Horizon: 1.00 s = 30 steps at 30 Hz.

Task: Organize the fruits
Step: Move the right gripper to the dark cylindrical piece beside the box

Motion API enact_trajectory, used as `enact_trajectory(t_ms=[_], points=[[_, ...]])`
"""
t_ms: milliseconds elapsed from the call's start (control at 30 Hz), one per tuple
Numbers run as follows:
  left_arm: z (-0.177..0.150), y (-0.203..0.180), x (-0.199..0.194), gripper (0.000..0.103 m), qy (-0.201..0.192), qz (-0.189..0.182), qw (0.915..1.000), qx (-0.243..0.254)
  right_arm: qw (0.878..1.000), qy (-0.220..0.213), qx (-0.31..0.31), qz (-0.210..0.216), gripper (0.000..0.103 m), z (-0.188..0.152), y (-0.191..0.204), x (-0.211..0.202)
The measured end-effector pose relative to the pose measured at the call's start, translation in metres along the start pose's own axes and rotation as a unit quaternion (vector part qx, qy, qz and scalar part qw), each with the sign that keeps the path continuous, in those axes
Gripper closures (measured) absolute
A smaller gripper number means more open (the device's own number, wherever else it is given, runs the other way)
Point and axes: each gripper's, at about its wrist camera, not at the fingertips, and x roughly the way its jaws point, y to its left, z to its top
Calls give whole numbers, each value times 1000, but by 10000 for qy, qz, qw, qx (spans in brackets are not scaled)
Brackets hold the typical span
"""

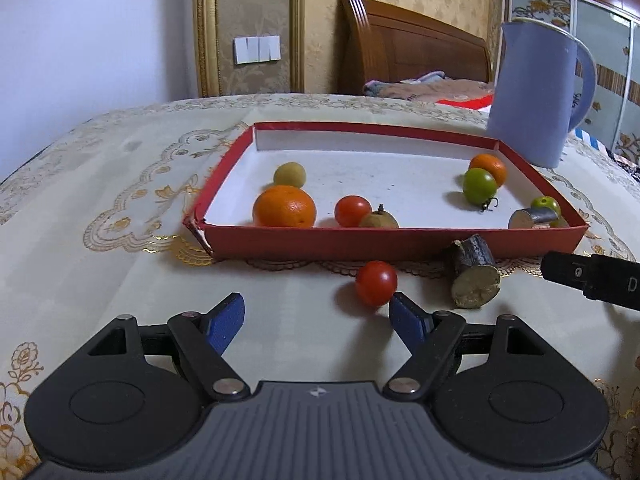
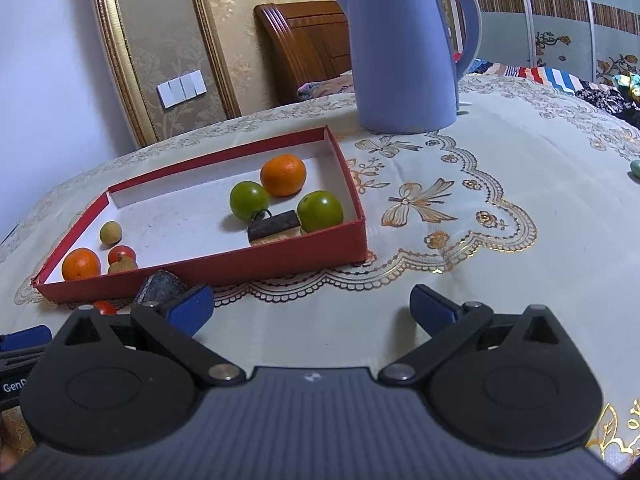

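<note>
The left gripper (image 1: 318, 312) hangs low over the tablecloth (image 1: 120, 240) with its blue pads spread wide, nothing between them; a loose red tomato (image 1: 376, 283) lies just ahead of its right pad, on the cloth outside the red tray (image 1: 400, 242). Beside that tomato lies one dark cut stem piece (image 1: 476, 276), also outside the tray. The right gripper (image 2: 312, 306) is likewise spread and empty, over bare cloth near the tray's front wall. Inside the tray I count two oranges (image 2: 283, 174), two green fruits (image 2: 249, 201), one red tomato (image 1: 352, 211), two small tan fruits (image 1: 289, 174) and one dark stem piece (image 2: 274, 227). One blue kettle (image 2: 404, 48) stands behind the tray.
</note>
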Motion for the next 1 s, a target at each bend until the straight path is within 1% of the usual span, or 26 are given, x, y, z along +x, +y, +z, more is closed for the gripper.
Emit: enact_trajectory(t_ms=[100, 200, 367, 433, 500, 533, 567, 600, 667, 767, 833, 900, 1000], points=[[2, -8, 4, 24, 21, 14, 9999, 169, 9999, 33, -88, 35, 0, 0, 3, 0], [5, -13, 8, 24, 29, 29, 9996, 271, 10000, 77, -19, -1, 0, 0, 1, 2], [10, -6, 15, 23, 73, 43, 10000, 49, 9999, 116, 2, -19, 0, 0, 0, 3], [5, -5, 11, 22, 46, 84, 9999, 122, 9999, 103, 1, -18, 0, 0, 0, 2], [1, -3, 5, 22, -37, 251, 9995, 169, 10000, 63, -17, 1, 0, -1, 0, 1], [0, 1, 4, 22, -68, 401, 9991, 77, 10000, 34, -44, 16, 0, -1, 1, 0], [1, 8, 5, 22, -32, 493, 9987, -122, 10000, 16, -89, 33, 0, -1, 2, 0], [2, 14, 7, 22, 37, 475, 9985, -275, 9999, 19, -137, 44, 0, -1, 4, 0], [3, 16, 8, 23, 34, 422, 9988, -230, 9997, 68, -224, 18, 0, -1, 8, 0], [3, 14, 7, 22, 18, 459, 9988, -173, 9992, 124, -322, 200, 0, -2, 13, -1], [2, 16, 6, 22, 17, 433, 9988, -210, 9991, 154, -345, 199, 0, -2, 19, -1], [2, 19, 6, 22, 27, 534, 9981, -293, 9988, 175, -401, 202, 0, -3, 25, 1], [2, 21, 5, 22, 30, 518, 9982, -315, 9985, 151, -504, 164, 0, -2, 34, 4]])
